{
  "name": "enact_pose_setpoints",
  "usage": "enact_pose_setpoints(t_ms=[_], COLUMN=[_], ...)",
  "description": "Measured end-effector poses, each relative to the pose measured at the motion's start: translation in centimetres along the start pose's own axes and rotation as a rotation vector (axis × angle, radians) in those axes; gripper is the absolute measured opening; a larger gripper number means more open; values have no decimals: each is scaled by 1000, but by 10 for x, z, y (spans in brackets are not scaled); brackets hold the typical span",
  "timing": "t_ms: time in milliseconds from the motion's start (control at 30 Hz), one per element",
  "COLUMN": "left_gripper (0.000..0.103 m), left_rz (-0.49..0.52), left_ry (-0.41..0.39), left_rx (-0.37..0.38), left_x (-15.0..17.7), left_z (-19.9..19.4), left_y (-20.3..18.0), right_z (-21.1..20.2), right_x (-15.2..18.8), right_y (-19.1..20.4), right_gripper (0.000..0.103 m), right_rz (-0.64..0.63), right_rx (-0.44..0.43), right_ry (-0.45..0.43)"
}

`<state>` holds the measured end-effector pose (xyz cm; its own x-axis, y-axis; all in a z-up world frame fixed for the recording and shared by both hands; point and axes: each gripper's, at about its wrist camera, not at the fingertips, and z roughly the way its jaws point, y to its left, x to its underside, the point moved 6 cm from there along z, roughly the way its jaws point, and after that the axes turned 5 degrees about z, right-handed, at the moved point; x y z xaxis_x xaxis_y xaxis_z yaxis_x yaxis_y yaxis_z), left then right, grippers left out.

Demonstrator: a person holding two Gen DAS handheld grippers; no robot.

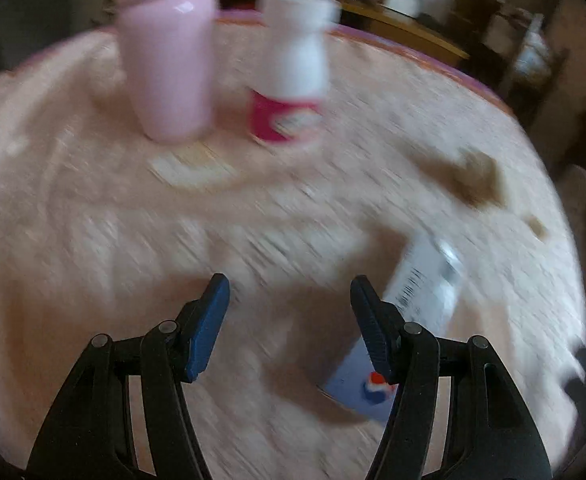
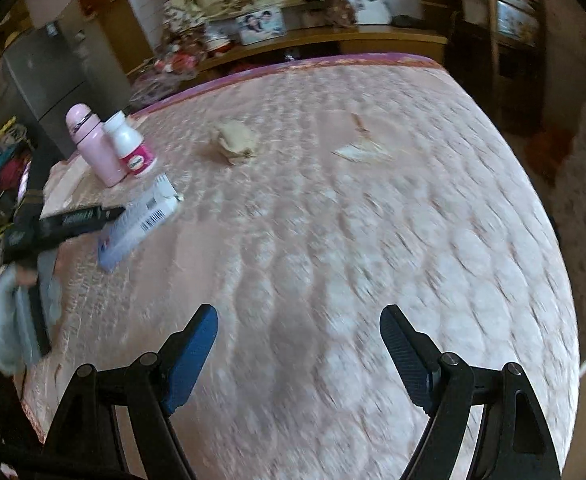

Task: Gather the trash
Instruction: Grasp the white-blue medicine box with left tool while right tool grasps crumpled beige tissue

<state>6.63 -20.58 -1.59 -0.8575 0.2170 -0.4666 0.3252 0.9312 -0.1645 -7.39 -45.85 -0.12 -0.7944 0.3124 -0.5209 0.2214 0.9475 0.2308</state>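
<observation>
A crumpled brown paper wad (image 2: 237, 143) lies on the pink quilted bed (image 2: 333, 240); it also shows blurred in the left wrist view (image 1: 473, 178). A flat pale wrapper (image 2: 363, 153) lies to its right, with a small brown scrap (image 2: 359, 122) behind. A white and blue box with a barcode (image 2: 137, 224) lies at the left; in the left wrist view the box (image 1: 421, 312) sits just right of my open, empty left gripper (image 1: 289, 304). My right gripper (image 2: 299, 334) is open and empty above bare quilt.
A pink bottle (image 1: 167, 60) and a white bottle with a red label (image 1: 291, 76) stand upright at the bed's far left. A pale flat piece (image 1: 189, 166) lies before them. The left gripper's body (image 2: 53, 226) reaches in over the box. Shelves and furniture stand beyond the bed.
</observation>
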Motion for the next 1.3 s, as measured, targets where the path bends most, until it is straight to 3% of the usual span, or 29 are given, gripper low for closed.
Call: enact_pose_setpoints(t_ms=[133,300,633,700,733,767,833,900,933,967,1167,1300], left_gripper=[62,62,65,65,65,65,64,47,20,15,15,15], left_rz=[52,102,120,120,122,124,128,132,137,147,99,108], left_ry=[-3,-45,-26,-30,-36,-40,-42,-35,-20,-19,4,-4], left_rx=[110,154,61,63,59,54,56,85,78,41,150,178], left_x=[24,28,17,18,18,18,18,19,23,24,47,67], left_z=[-20,-32,-4,-1,0,0,2,5,5,3,-17,-36], left_y=[-23,-52,-76,-79,-81,-81,-85,-89,-90,-90,-98,-115], right_z=[24,52,113,125,130,136,136,126,120,113,55,15], right_x=[-25,-60,-139,-145,-147,-148,-147,-142,-137,-131,-76,-34], right_y=[11,23,61,68,70,71,70,67,65,62,38,18], right_gripper=[81,81,81,71,51,38,32,25,22,22,22,22], right_rz=[-21,-14,-59,-80,-86,-90,-75,-66,-61,-56,-49,-22], right_rx=[-4,-43,-60,-58,-55,-55,-70,-88,-99,-107,-103,-88], right_ry=[-9,-21,-55,-51,-46,-35,-44,-51,-47,-42,-38,-45])
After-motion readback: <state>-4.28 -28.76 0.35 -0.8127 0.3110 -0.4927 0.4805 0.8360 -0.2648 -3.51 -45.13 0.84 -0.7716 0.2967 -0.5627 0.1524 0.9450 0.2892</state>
